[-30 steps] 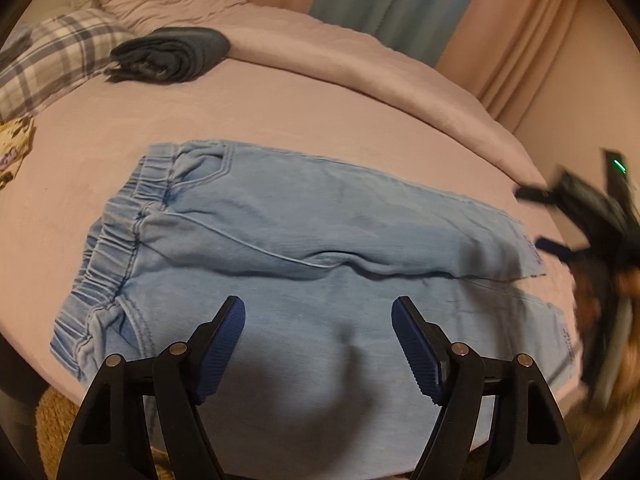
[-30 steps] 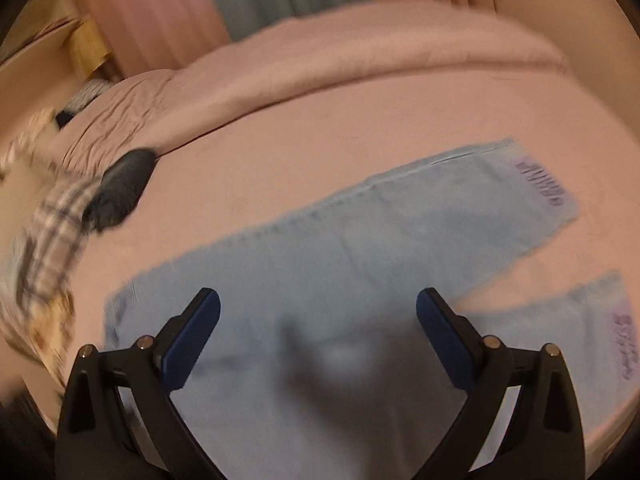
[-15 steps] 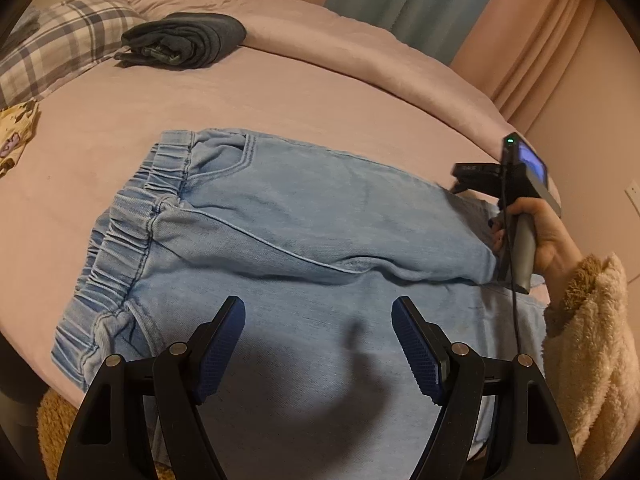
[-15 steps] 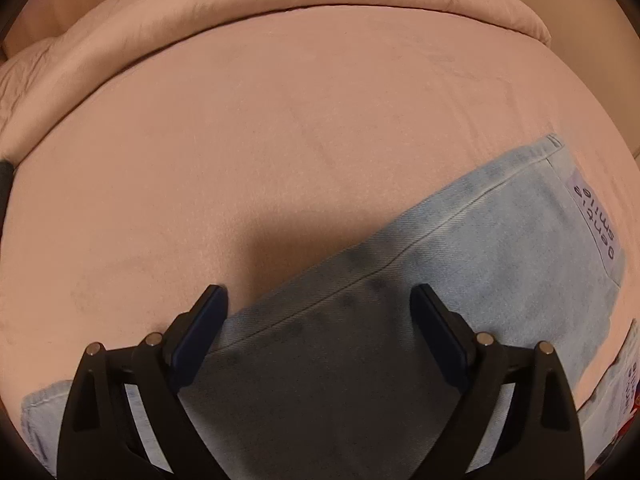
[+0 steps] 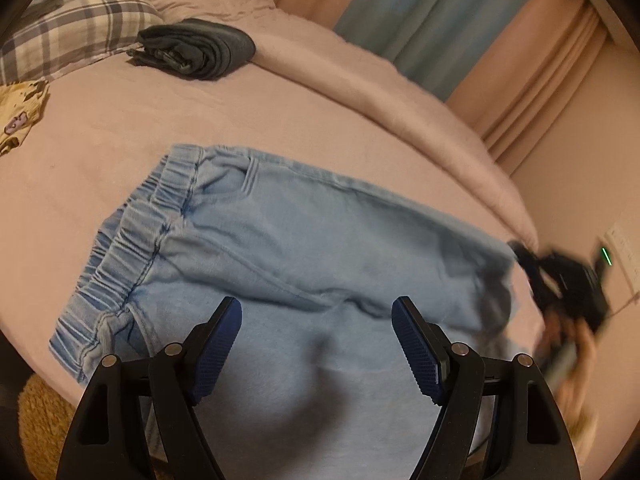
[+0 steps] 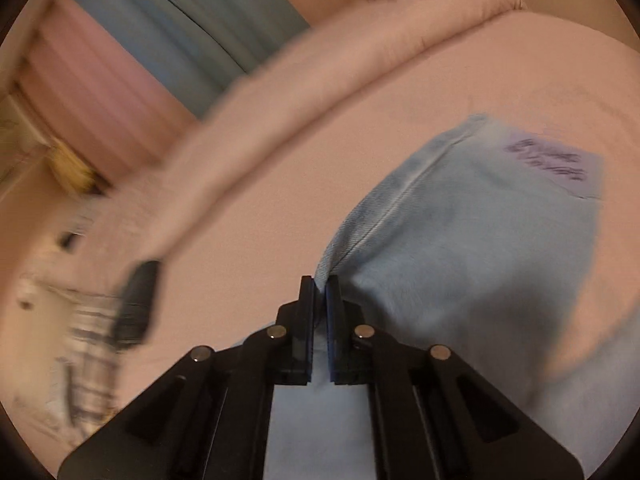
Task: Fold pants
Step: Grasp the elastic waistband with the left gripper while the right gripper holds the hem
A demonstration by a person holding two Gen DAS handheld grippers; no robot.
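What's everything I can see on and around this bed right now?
Pants: one pair, light blue denim, spread across the bed, one leg end pinched by the right gripper.
Folded garment: one, dark grey, far side of the bed near the pillows.
Plaid pillow: one, grey and white checks, far left.
Printed cloth: one, yellow, left edge.
Bed cover: one, pink, under everything.
Curtains: blue and pink, behind the bed.
Left gripper: one, black with blue pads, open above the pants.
Right gripper: one, black, shut on the pants.
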